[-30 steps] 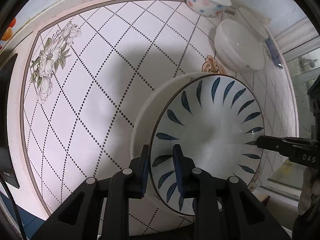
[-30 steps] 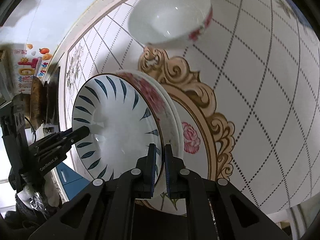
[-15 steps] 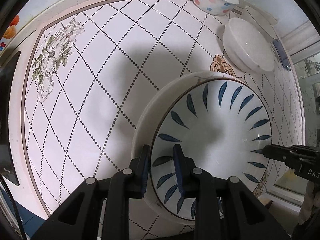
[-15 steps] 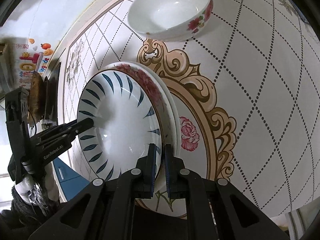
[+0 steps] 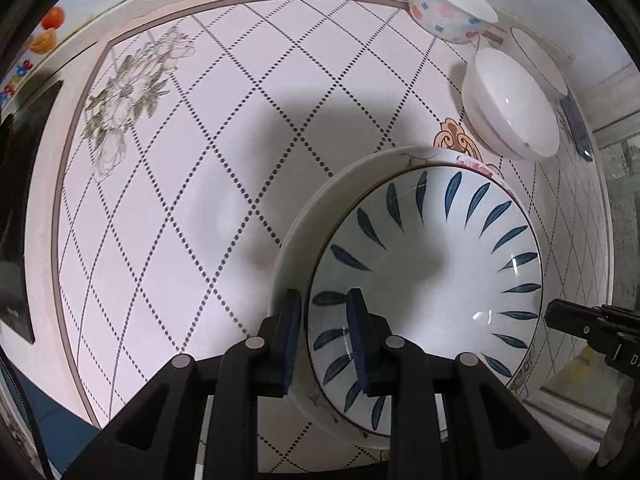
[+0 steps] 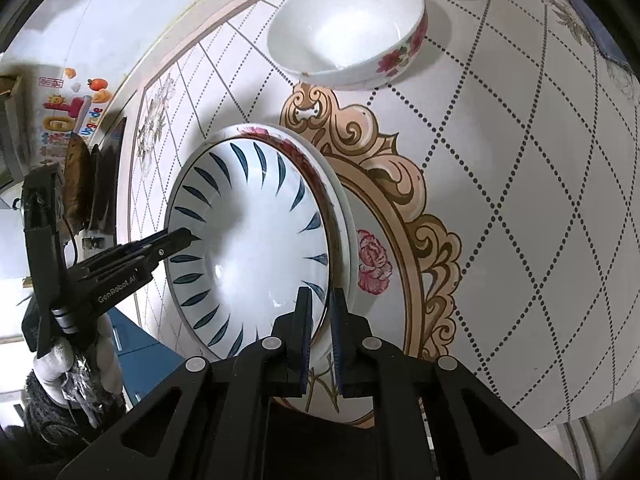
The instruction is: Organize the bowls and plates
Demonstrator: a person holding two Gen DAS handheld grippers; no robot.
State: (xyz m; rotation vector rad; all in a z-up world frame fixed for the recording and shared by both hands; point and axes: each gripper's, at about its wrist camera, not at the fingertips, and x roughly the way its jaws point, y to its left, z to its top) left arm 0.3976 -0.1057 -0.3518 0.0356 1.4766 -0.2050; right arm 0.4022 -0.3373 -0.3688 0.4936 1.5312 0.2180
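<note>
While both grippers keep their hold, the stack has sunk closer to the desk than a second ago. Left gripper: fingers narrowed across the near rim of the white shallow plate with blue leaf strokes. Right gripper: clamped on the opposite rim, taking in the white rose-patterned plate nested beneath. Beyond the right gripper: white bowl with red flowers. Far ahead of the left gripper: white bowl with pastel spots. Diamond-dotted white desk under everything. Judgement: set-down nearly complete; release comes next.
</note>
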